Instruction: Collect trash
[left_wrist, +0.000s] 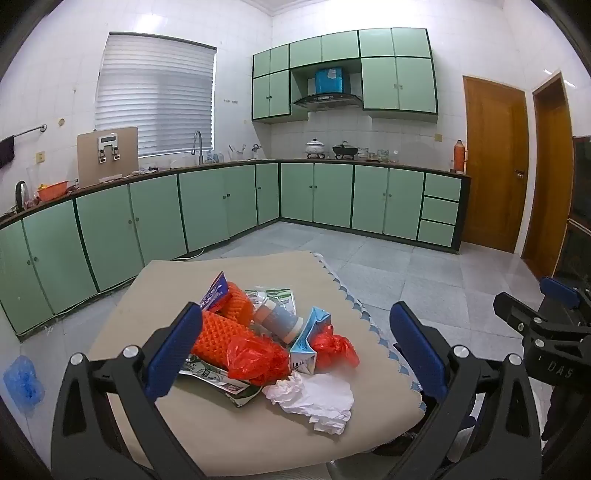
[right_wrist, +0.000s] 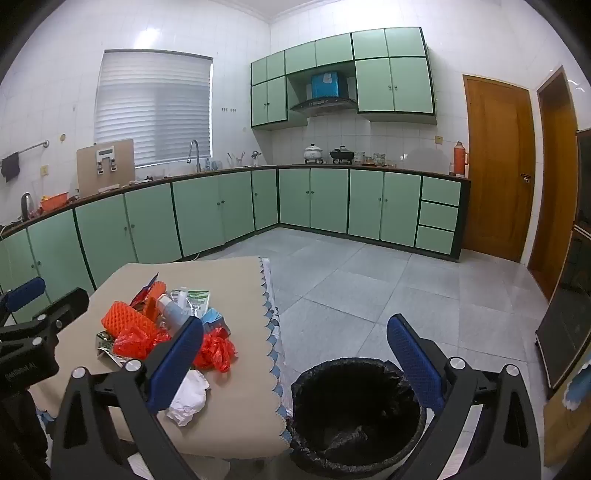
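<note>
Hovering over near edge of table (left_wrist: 221, 435) with left gripper (left_wrist: 295, 354), jaws spread wide, holding nothing; same for right gripper (right_wrist: 295, 363), jaws wide apart and empty, hanging over gap between table edge and black-lined bin (right_wrist: 354, 410)

Sitting nearest the left jaws: crumpled white tissue (left_wrist: 314, 398), just ahead and slightly below, roughly centred between the fingers, no clear long axis. Touching it behind: red plastic bag (left_wrist: 255, 360) and small blue-white carton (left_wrist: 308, 341), carton standing tilted, printing too small to read. Lying further in: orange foam net (left_wrist: 221, 328), long axis running diagonally away to upper right; grey-blue bottle (left_wrist: 277, 319) lying on its side, axis running from far left toward near right. Furthest in pile: green-white wrappers (left_wrist: 284, 297) and a blue packet (left_wrist: 216, 291), lettering not legible

Judging left hand nearer to the pile, pile lying dead ahead of it; right hand nearer the bin, pile off to its left, bin standing on floor just beside table's scalloped edge

Reading "DAS" on right gripper body in left view, partial "…Robot AI" on left gripper body in right view; nothing else legible
</note>
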